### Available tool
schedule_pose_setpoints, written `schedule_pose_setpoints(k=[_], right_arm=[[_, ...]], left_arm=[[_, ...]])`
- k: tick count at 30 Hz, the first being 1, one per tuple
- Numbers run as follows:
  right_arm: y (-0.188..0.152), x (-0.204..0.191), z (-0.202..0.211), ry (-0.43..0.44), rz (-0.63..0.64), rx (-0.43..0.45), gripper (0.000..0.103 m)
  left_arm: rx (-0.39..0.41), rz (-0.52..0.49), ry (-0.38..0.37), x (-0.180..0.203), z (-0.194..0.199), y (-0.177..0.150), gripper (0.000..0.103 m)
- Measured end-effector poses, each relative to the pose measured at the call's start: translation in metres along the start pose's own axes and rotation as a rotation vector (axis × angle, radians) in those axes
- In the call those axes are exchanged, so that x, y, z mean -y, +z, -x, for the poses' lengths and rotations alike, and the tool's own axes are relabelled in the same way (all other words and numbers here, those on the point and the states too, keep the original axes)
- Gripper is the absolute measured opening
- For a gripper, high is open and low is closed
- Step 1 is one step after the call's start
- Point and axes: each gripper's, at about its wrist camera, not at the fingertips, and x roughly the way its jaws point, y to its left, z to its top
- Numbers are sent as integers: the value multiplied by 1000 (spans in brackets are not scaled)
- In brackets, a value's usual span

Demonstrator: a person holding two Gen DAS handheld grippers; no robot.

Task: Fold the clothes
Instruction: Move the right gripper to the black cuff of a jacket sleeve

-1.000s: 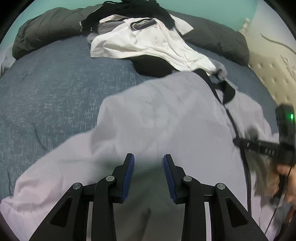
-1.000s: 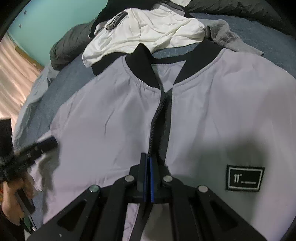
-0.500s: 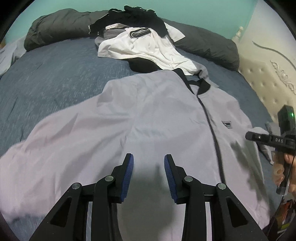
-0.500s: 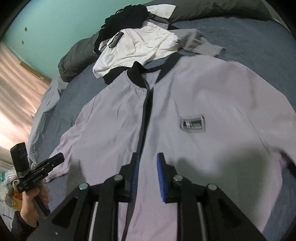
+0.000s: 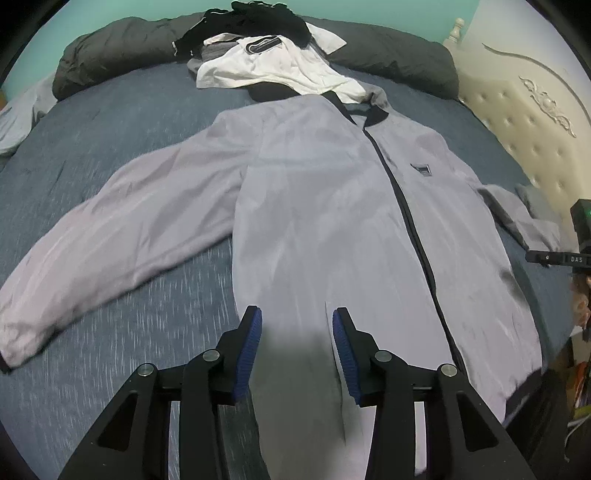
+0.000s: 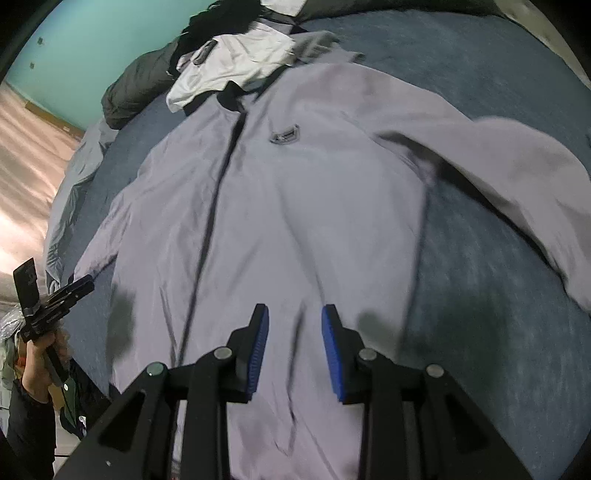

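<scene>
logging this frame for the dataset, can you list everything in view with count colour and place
jacket: 1, pale grey with dark zip and collar, spread flat front up on the bed, both sleeves out to the sides
chest patch: 1, dark, on the jacket beside the zip
bedcover: 1, blue, under the jacket
white garment: 1, white with a dark patch, in the pile past the collar
black garment: 1, black, on top of that pile
duvet roll: 1, dark grey, along the far edge
headboard: 1, cream, tufted, at the side of the bed
left claw: 1, black with blue pads, open above the hem
right claw: 1, same colours, open above the hem
</scene>
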Motion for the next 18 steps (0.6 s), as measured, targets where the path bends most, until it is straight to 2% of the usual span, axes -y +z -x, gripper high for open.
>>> schedule_pose_setpoints(k=[10,18], right_arm=[[-73,18,6,-27,10,-125,34],[-106,30,5,-19,-31,-165,34]], left_arm=[[-33,-3,22,4,26,-36,45],[-60,-4,44,3,41,-54,46]])
